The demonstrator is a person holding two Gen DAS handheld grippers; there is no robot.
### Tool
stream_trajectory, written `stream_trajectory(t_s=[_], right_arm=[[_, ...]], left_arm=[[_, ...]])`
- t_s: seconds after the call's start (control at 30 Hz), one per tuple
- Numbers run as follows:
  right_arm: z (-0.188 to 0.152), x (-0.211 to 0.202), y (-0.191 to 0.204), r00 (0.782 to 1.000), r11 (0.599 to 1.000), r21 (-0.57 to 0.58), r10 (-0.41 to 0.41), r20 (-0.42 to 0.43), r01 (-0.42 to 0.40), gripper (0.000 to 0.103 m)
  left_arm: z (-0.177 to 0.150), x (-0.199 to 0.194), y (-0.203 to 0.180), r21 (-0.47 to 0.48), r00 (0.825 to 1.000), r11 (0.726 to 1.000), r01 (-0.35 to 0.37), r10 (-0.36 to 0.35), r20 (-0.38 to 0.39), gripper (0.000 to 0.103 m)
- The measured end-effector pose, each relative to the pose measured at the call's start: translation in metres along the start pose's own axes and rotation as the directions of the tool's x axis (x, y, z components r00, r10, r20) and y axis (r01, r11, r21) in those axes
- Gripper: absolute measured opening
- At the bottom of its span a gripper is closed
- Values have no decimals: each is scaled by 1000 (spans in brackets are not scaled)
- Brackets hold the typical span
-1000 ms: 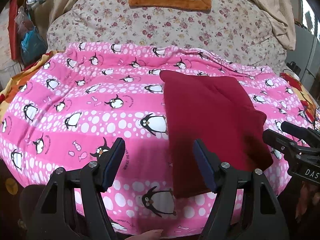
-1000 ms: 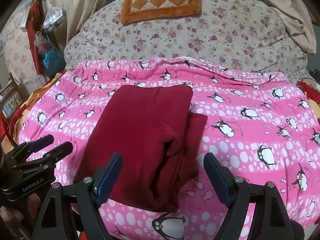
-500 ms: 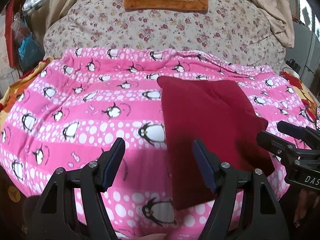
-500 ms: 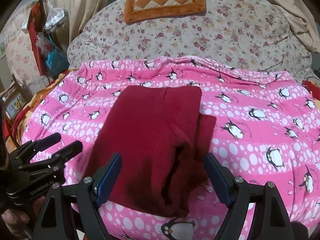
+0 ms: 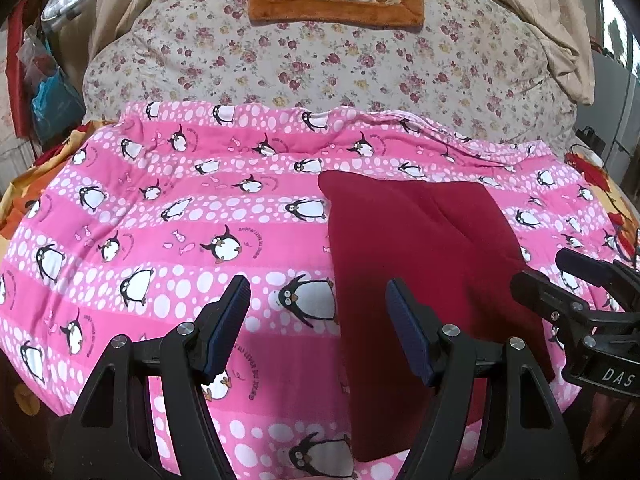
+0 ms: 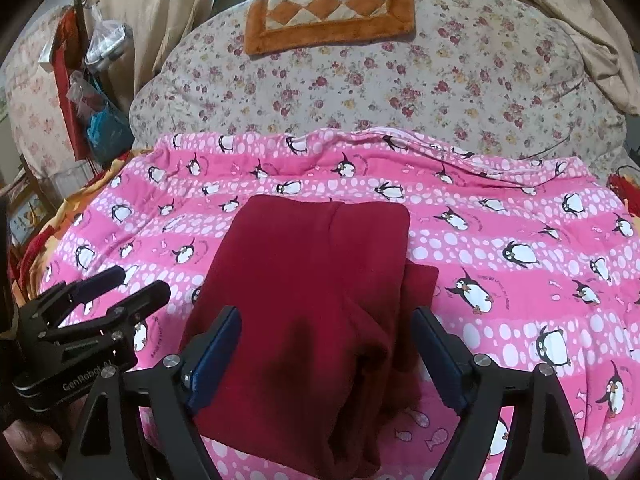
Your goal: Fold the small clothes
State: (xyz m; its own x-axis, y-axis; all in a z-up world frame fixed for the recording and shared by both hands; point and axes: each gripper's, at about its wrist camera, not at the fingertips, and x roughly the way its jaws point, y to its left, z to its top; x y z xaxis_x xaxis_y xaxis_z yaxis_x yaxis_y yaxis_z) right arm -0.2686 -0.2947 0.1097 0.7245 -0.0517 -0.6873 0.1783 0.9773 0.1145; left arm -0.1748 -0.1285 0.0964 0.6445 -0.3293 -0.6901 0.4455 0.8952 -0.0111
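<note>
While the folded dark-red garment (image 6: 304, 304) lay on the pink penguin blanket (image 6: 500, 280) at the centre of the right wrist frame, the right tongs (image 6: 326, 354) hovered above its near edge, widening and gripping nothing. The left tongs (image 5: 318, 328) stood spread and empty at lower centre, the garment's edge behind their right finger.

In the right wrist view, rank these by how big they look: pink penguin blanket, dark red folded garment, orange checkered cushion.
Largest to smallest, as seen:
1. pink penguin blanket
2. dark red folded garment
3. orange checkered cushion
The cushion lies farthest from the camera, so its true size against the garment is unsure.
</note>
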Motion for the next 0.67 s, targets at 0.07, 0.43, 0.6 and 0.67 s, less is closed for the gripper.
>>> stream_trajectory(t_s=[0.07, 0.43, 0.6, 0.67], right_arm=[[0, 3, -1, 1000, 1000, 0, -3, -8, 3, 84], [2, 14, -5, 1000, 1000, 13, -5, -27, 6, 84], [3, 18, -6, 999, 1000, 10, -5, -32, 5, 84], [4, 20, -9, 999, 1000, 12, -7, -33, 8, 84]], left_arm=[[0, 3, 0, 0, 1000, 1000, -1, 1, -5, 71], [2, 13, -2, 1, 1000, 1000, 3, -3, -21, 71], [4, 16, -1, 1, 1000, 1000, 2, -2, -8, 71], [7, 19, 4, -3, 1000, 1000, -2, 2, -12, 71]])
